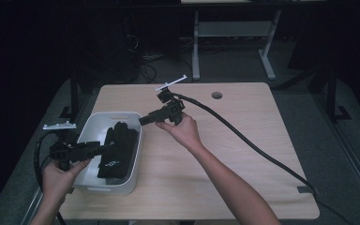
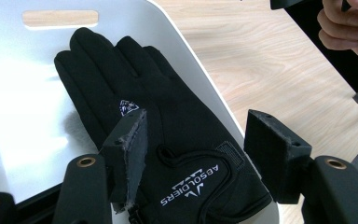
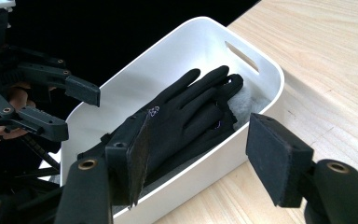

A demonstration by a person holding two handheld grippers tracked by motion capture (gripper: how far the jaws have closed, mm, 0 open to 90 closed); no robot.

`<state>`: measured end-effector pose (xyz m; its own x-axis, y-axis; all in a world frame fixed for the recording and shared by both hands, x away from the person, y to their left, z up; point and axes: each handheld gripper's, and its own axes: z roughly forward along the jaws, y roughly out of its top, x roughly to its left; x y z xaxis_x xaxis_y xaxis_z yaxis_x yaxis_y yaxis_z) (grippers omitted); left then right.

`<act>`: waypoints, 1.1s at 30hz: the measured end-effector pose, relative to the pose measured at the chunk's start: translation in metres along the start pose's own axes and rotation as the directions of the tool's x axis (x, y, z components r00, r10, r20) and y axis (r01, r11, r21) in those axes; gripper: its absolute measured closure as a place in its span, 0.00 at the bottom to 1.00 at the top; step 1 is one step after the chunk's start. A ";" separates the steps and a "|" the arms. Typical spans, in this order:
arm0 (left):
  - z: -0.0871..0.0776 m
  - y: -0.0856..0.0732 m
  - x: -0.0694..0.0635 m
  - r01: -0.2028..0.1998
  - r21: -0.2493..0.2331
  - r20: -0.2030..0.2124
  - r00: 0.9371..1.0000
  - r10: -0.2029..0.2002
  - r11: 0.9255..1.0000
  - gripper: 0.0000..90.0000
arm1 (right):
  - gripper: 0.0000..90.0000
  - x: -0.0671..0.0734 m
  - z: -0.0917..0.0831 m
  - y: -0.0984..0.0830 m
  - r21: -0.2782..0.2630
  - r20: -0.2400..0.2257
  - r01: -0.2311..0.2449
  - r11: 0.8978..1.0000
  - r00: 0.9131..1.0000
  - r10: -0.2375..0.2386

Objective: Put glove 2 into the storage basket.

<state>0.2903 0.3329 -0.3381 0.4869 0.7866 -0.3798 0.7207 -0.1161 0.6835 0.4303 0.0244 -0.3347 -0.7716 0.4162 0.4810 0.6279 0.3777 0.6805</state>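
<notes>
Dark room, wooden table (image 1: 243,154): the black glove (image 1: 117,150) lies in the white tub (image 1: 133,161) by the table's left edge (fingertips pointing to the far edge), the left gripper (image 1: 104,149) right above it, the right gripper (image 1: 143,120) farther off, both with jaws apart and empty.

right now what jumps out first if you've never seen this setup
The black gloves catch the eye first, lying dark against the white bin at the left side of the wooden table. Next come the two hand-held tongs: the left tongs reach in over the bin above the gloves, and the right tongs point at the bin's far right corner, both with open jaws and nothing between them.
</notes>
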 end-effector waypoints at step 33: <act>0.002 0.013 -0.016 -0.031 -0.011 0.019 0.999 0.031 0.999 0.41 | 0.39 -0.008 -0.018 -0.003 -0.021 -0.026 -0.044 0.999 0.999 0.044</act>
<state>0.2927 0.3174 -0.3245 0.5184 0.7710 -0.3699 0.6997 -0.1337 0.7018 0.4329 0.0049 -0.3301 -0.7459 0.4108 0.5243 0.6591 0.3414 0.6701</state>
